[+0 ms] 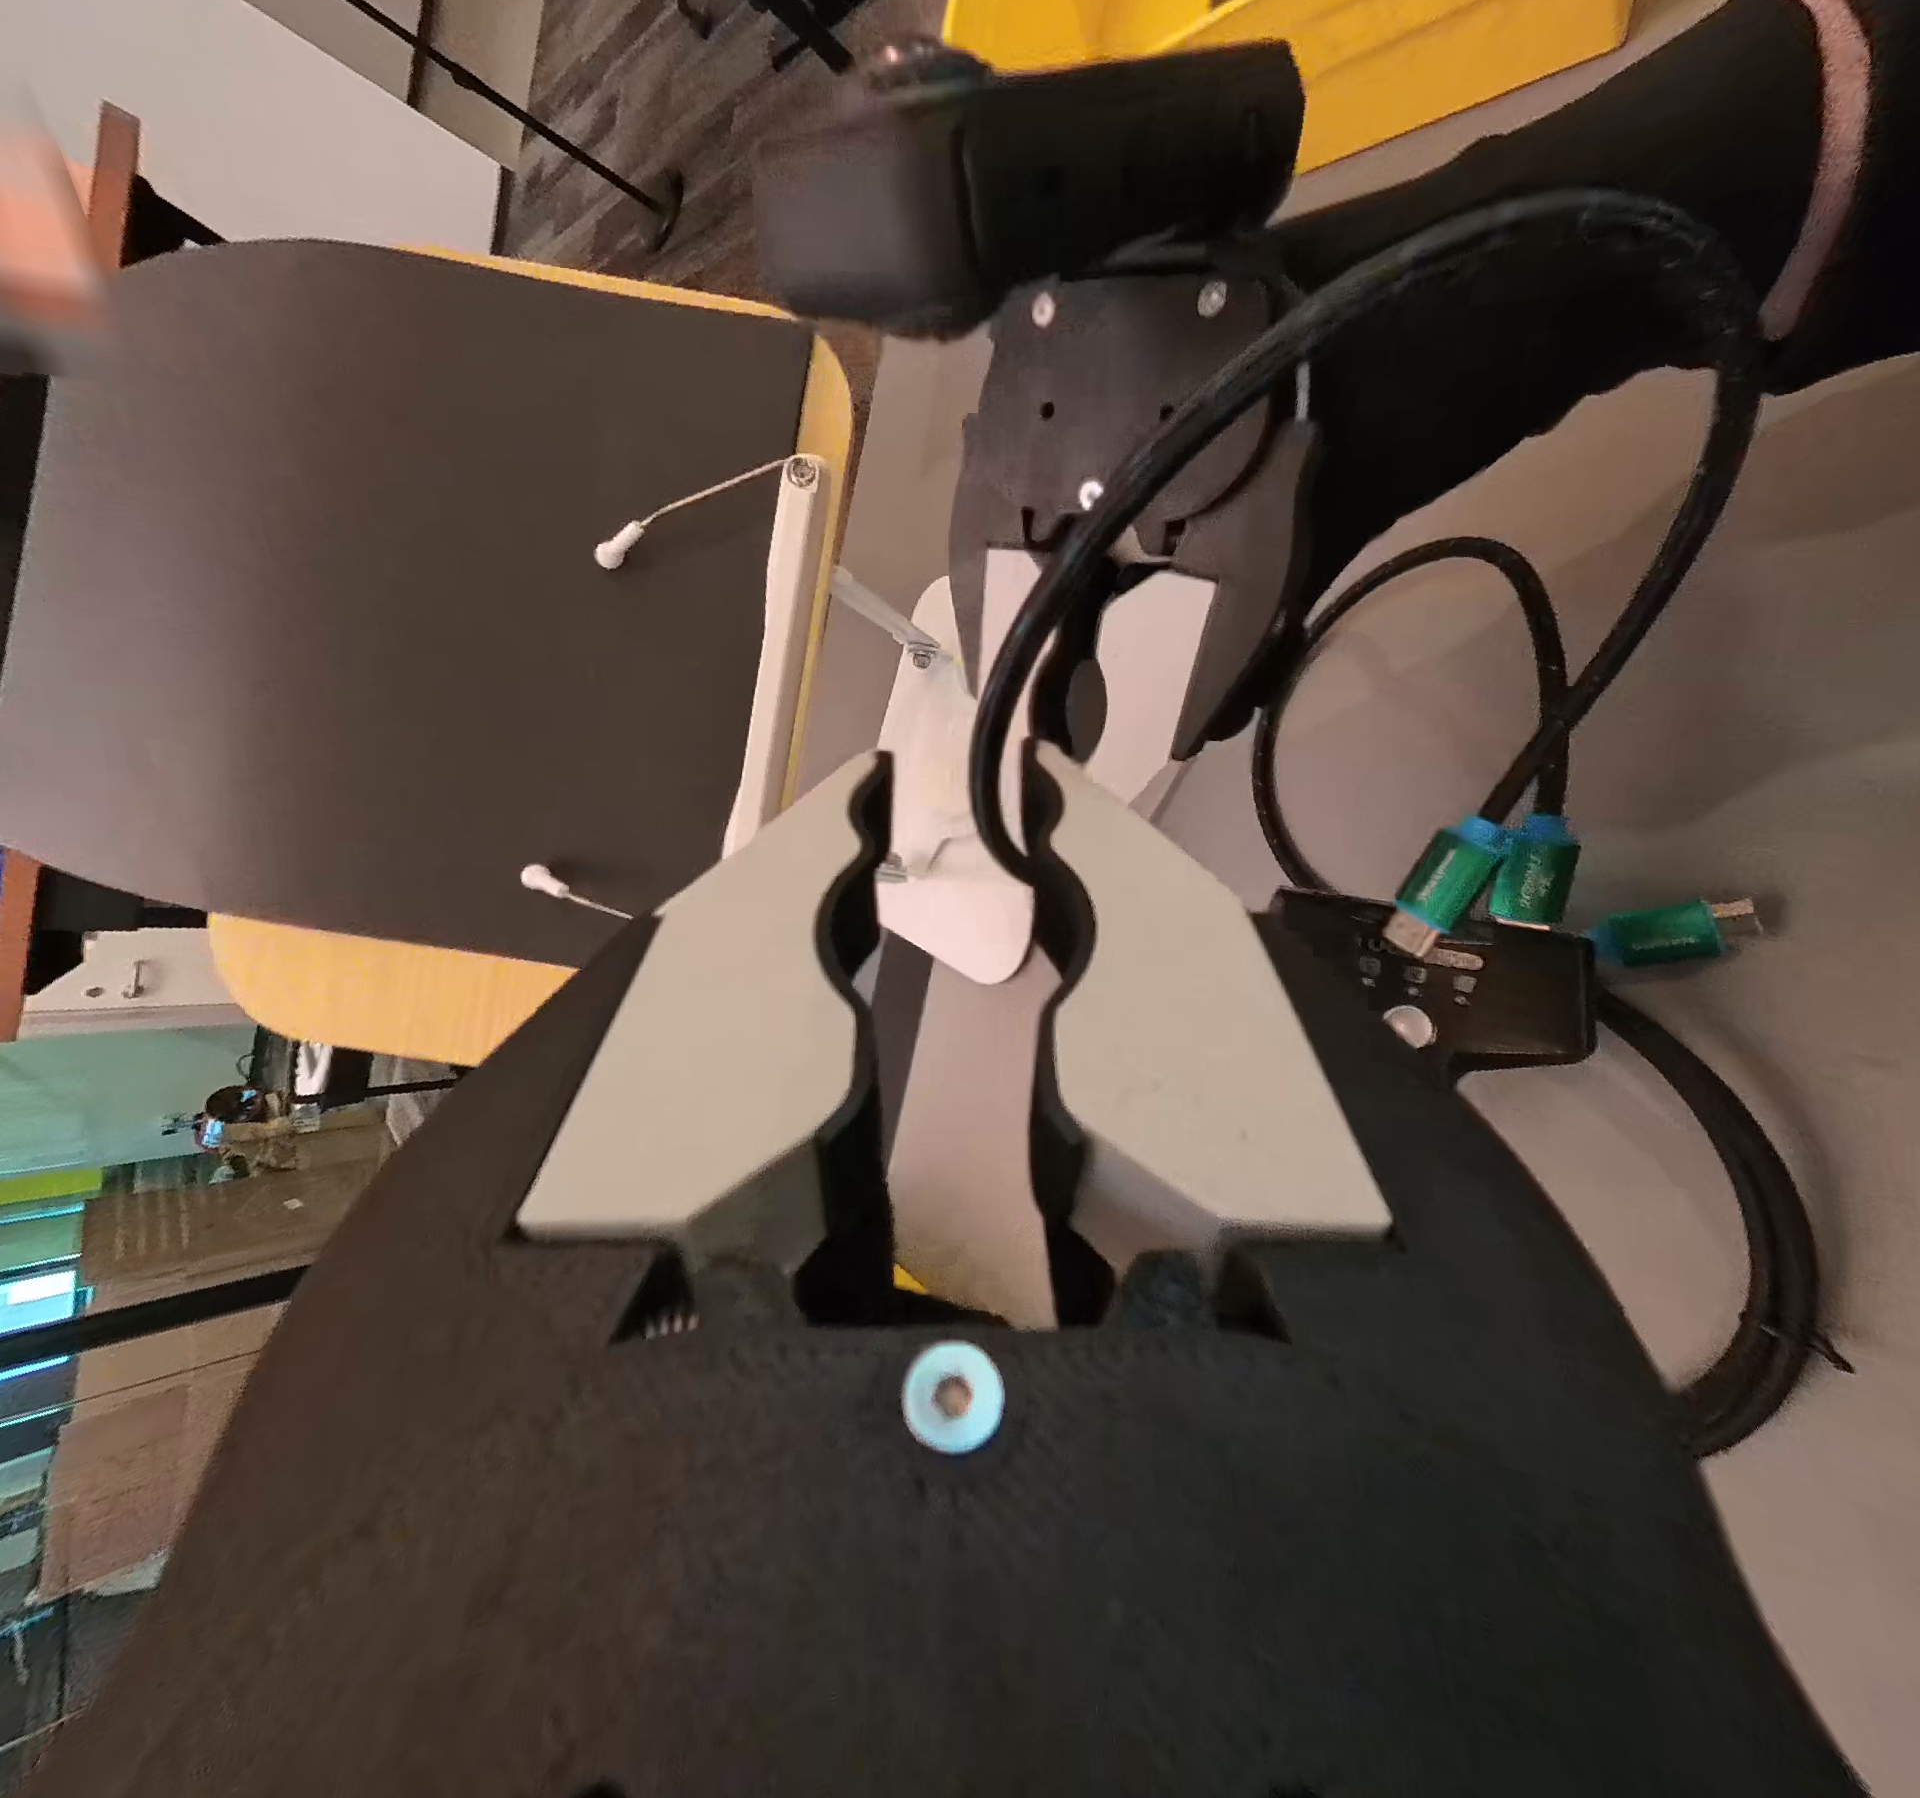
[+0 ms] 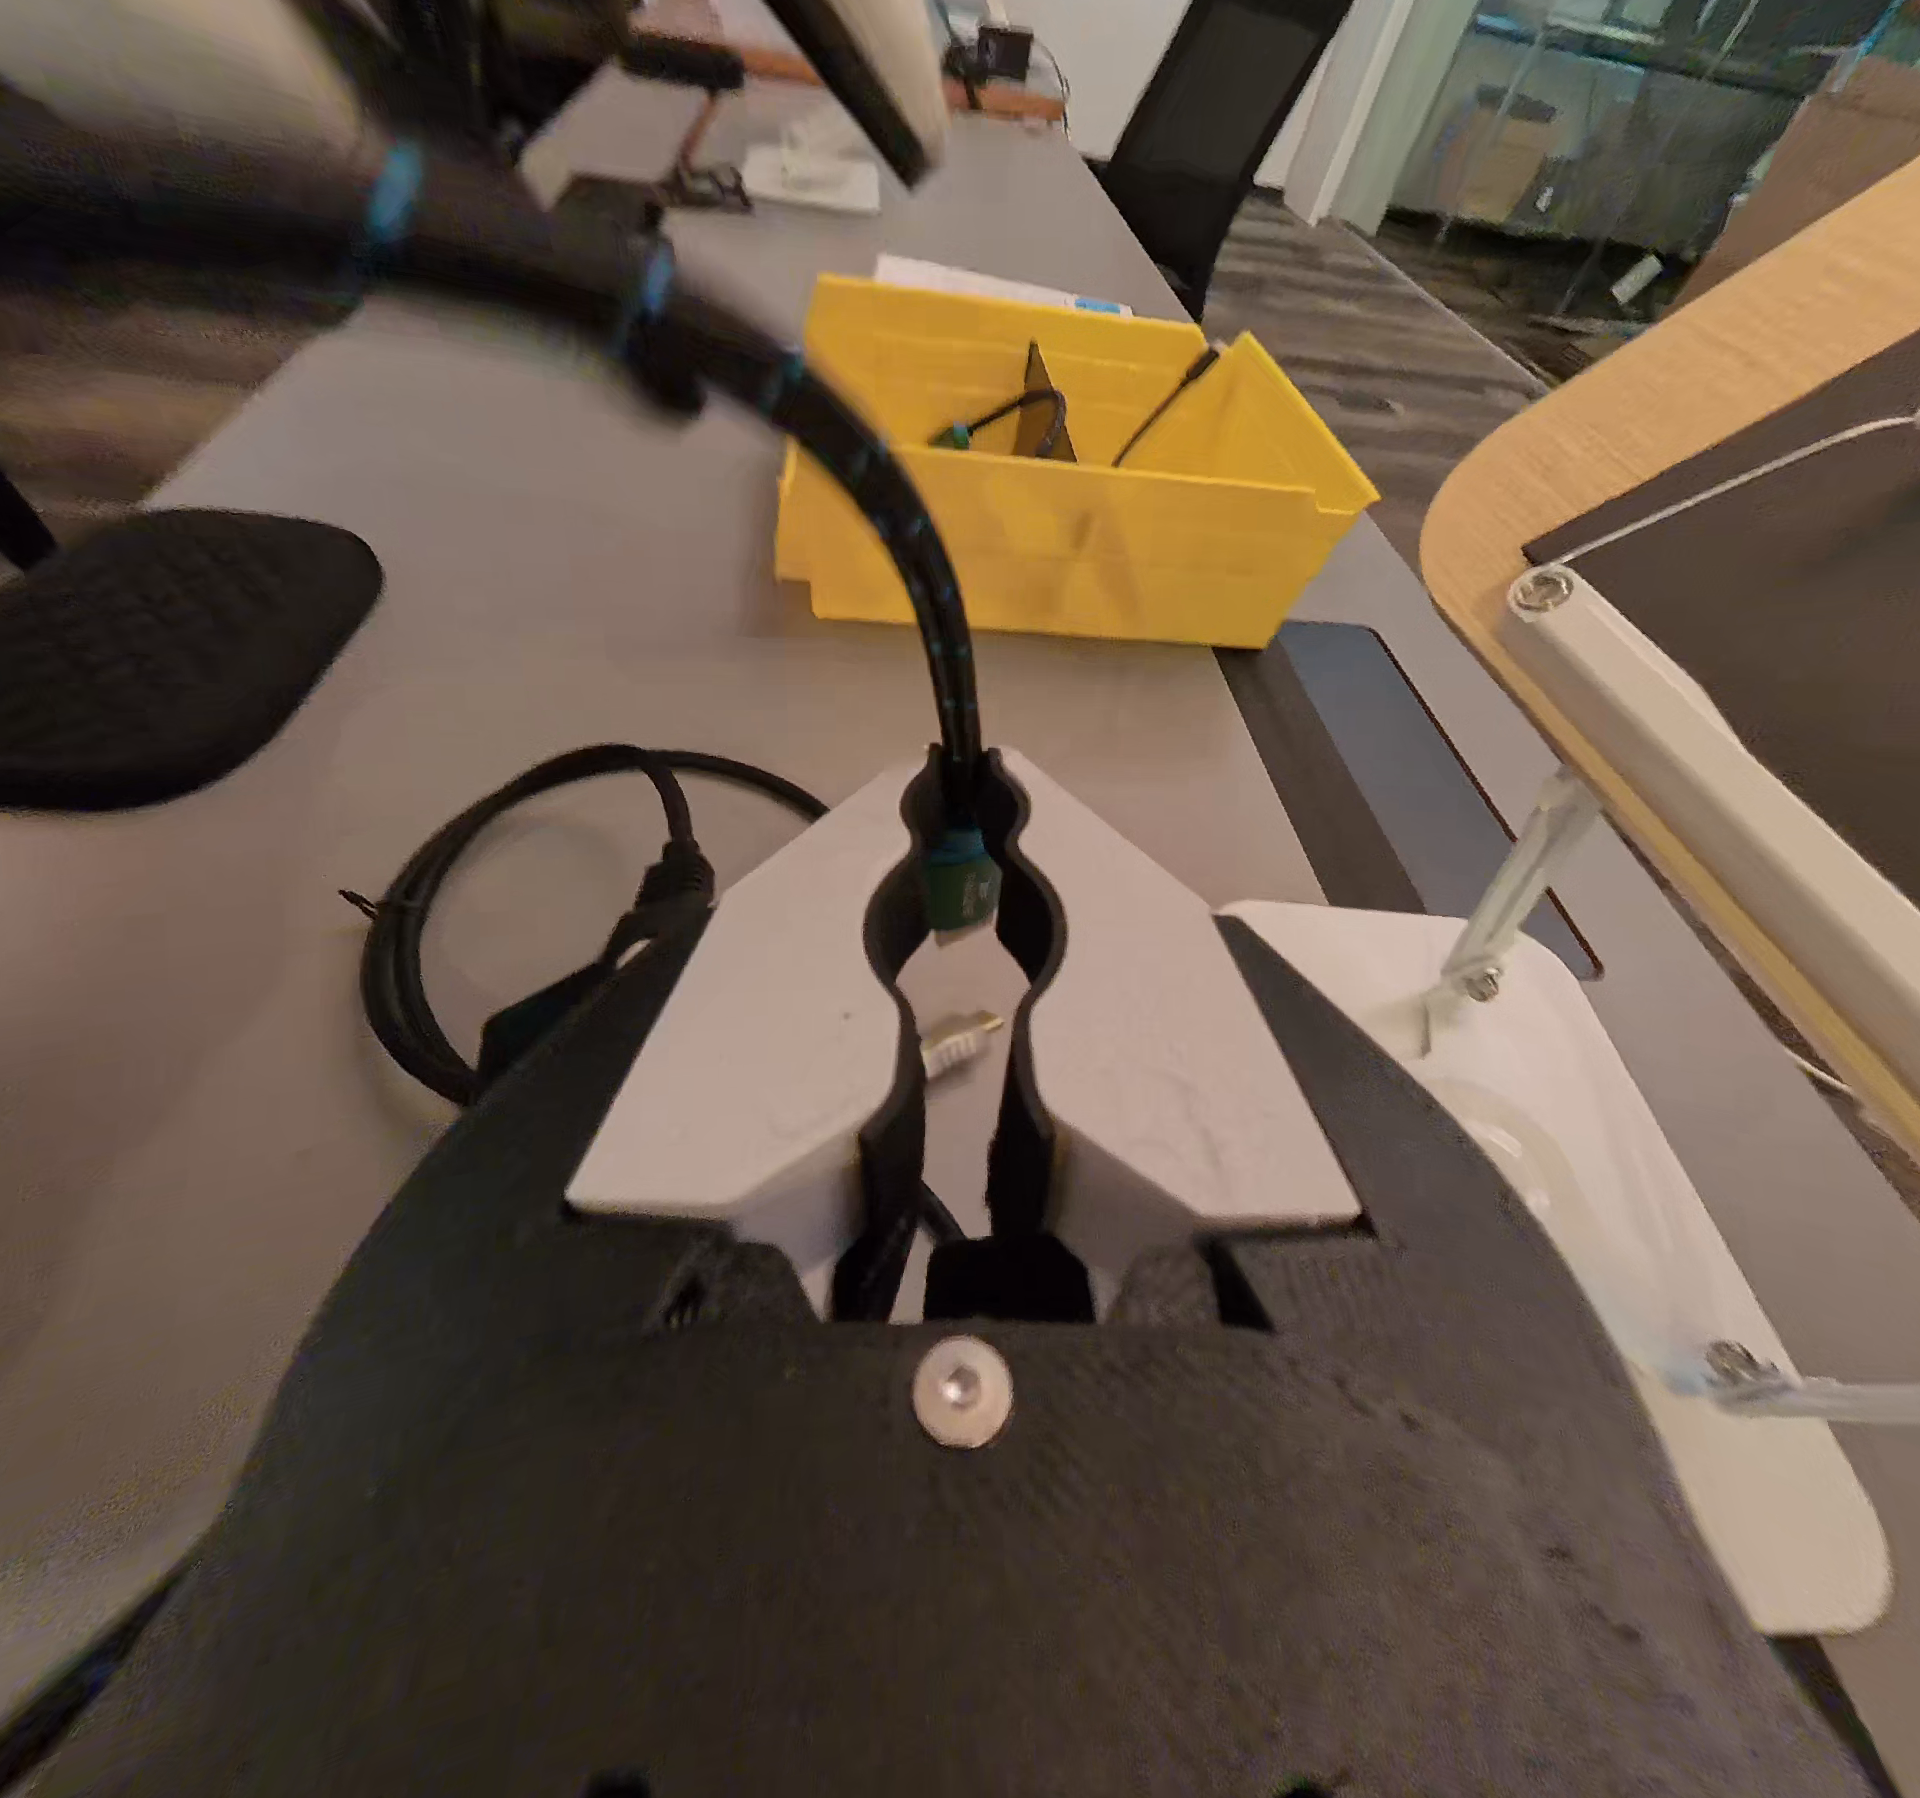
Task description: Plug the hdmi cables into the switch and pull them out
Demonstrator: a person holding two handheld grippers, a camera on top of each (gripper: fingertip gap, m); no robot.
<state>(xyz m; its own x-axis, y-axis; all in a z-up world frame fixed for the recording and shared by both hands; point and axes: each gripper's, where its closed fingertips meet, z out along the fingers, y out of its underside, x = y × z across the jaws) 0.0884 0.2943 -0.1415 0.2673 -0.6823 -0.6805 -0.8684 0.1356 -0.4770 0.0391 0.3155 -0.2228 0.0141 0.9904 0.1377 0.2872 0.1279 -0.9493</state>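
Note:
In the right wrist view my right gripper [image 2: 961, 782] is shut on a black braided HDMI cable [image 2: 935, 585] just behind its green plug [image 2: 961, 891], which sits in the hollow between the pads and points back toward the camera. The right gripper also shows in the left wrist view [image 1: 1091, 668], with the cable [image 1: 1299, 346] looping out of it. My left gripper [image 1: 956, 813] is open; the cable runs down along its right finger's inner side [image 1: 1049, 813], and the left pad stands clear of it. The black switch [image 1: 1455, 990] lies on the table with three green plugs [image 1: 1532, 875] at its edge.
A yellow bin [image 2: 1039, 553] stands farther back on the grey table [image 2: 571, 501]. A coiled black cable [image 2: 436, 896] lies at the left. A white stand base [image 2: 1558, 1177] with a tilted board [image 2: 1766, 501] is at the right. A black pad [image 2: 156, 647] lies far left. Spacing between my two grippers at the tips: around 10 cm. My right gripper's tips are some 12 cm from the black switch [image 1: 1455, 990].

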